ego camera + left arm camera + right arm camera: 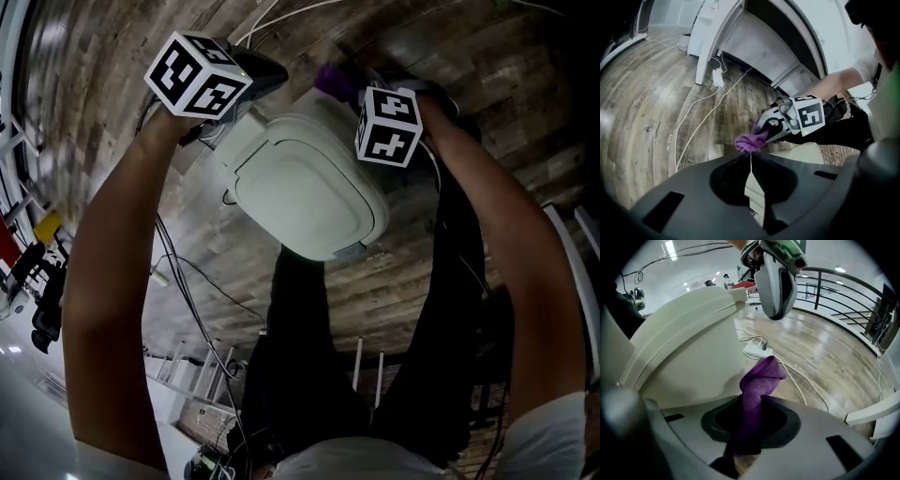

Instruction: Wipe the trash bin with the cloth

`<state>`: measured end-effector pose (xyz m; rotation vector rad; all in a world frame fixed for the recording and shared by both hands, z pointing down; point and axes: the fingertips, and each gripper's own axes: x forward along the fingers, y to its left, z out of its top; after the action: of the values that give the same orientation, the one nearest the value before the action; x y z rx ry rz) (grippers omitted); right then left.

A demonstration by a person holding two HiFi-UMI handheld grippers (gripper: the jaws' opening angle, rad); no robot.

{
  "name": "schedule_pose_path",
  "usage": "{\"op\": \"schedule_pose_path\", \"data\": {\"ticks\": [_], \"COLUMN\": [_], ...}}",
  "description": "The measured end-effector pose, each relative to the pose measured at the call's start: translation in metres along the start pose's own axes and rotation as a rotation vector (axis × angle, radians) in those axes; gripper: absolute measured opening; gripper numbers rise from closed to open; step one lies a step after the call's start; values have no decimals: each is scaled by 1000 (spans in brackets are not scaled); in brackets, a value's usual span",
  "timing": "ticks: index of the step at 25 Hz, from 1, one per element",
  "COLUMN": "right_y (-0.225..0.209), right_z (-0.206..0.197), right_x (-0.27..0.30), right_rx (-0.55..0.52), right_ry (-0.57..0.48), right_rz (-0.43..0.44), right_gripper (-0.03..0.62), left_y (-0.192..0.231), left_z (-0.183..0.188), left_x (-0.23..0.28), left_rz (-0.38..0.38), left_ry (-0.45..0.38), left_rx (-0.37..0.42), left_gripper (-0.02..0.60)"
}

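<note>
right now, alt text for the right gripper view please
The right gripper is shut on a purple cloth that stands up beside the cream trash bin. The left gripper hangs above, over a wood floor with white cables.

The bin [309, 187] stands on the floor [422, 281], between the grippers: left gripper [751, 157] at its left side, right gripper [751, 401] at its right. The cloth [759, 380] sits in the right gripper's jaws, just beside the bin. Cables [806, 380] lie on the floor past it.
</note>
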<state>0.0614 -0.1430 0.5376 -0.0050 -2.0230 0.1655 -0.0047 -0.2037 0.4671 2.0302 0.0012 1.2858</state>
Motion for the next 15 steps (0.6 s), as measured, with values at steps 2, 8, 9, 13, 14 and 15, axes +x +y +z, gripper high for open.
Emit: {"op": "schedule_pose_path", "data": {"ticks": [2, 8, 9, 13, 14, 15], "right_y": [-9, 3, 7, 23, 26, 28], "right_z": [21, 48, 47, 33, 30, 26], "right_x": [6, 20, 20, 16, 15, 13], "right_rx": [-40, -150, -155, -179, -182, -181], "right_ry": [-23, -46, -47, -41, -38, -37], "right_rz": [10, 82, 92, 119, 123, 126], "right_gripper": [101, 101, 101, 101, 101, 101], "left_y": [2, 10, 10, 6, 5, 4], "left_z": [0, 0, 0, 5, 6, 8], "left_x": [3, 13, 14, 21, 22, 24], "left_rz": [-22, -54, -59, -79, -83, -87], "left_ry": [7, -8, -13, -26, -29, -31], "left_rx": [20, -4, -9, -18, -19, -18], "left_gripper": [9, 9, 9, 9, 9, 9]}}
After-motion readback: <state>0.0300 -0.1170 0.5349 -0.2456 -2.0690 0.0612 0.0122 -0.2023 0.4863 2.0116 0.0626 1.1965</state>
